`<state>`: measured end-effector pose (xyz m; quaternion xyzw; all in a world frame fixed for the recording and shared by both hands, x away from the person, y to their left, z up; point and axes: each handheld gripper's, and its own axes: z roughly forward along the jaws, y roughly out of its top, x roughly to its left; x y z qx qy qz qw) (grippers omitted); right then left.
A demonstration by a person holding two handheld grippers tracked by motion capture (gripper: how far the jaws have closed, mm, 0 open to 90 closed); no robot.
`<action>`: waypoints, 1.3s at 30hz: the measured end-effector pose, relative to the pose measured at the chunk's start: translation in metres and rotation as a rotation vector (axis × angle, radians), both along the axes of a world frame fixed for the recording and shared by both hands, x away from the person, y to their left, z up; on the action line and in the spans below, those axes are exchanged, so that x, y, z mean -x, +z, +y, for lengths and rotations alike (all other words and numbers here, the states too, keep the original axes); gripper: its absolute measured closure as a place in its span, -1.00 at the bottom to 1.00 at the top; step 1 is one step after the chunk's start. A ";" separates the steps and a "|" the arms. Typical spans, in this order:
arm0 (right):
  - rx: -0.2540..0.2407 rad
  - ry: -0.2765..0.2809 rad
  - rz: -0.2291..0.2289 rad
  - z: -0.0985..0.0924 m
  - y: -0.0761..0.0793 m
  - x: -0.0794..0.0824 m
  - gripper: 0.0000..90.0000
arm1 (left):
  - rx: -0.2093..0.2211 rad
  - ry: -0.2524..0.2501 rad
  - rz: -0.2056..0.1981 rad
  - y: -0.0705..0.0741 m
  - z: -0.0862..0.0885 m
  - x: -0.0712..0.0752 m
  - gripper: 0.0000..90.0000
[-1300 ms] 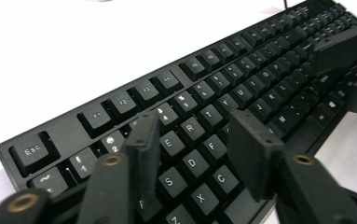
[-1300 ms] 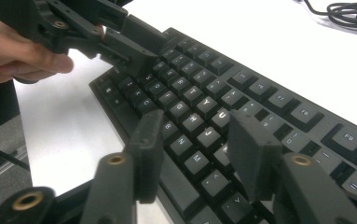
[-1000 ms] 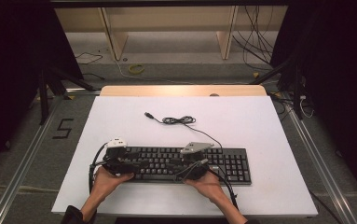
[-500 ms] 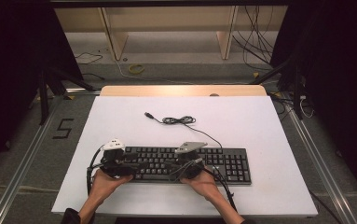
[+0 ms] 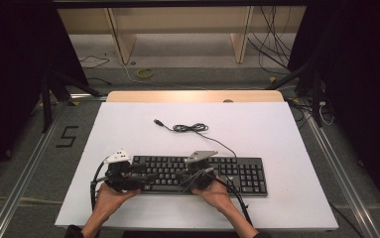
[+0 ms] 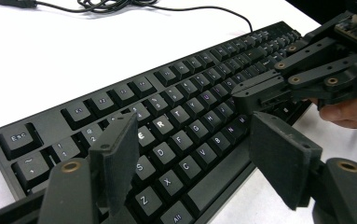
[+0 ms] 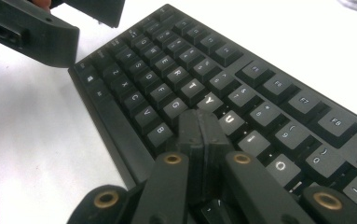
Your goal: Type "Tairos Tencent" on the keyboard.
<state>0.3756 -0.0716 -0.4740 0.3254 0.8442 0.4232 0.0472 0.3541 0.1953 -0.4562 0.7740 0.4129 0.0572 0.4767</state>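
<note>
Right gripper view: right gripper [image 7: 199,128] pressed together, tip over the keyboard's [image 7: 241,93] H/J keys, long axis left-right; left gripper [image 6: 195,154] apart

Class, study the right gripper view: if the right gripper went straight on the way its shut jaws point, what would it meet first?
Probably the keyboard. The right gripper, jaws shut with nothing between them, angles down at the letter keys, near H and J; exact depth is unclear.
</note>
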 end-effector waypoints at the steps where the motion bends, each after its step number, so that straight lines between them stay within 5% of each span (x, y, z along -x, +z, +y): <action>1: 0.002 0.002 0.002 0.000 0.000 0.000 1.00 | 0.002 0.001 0.000 0.000 0.000 0.000 -0.27; 23: 0.051 0.038 0.010 0.010 -0.010 0.004 1.00 | 0.009 -0.003 -0.006 -0.002 0.002 0.005 -0.29; 39: -0.001 0.026 0.009 0.006 -0.004 0.004 0.90 | 0.000 -0.005 -0.006 -0.005 0.002 0.004 -0.28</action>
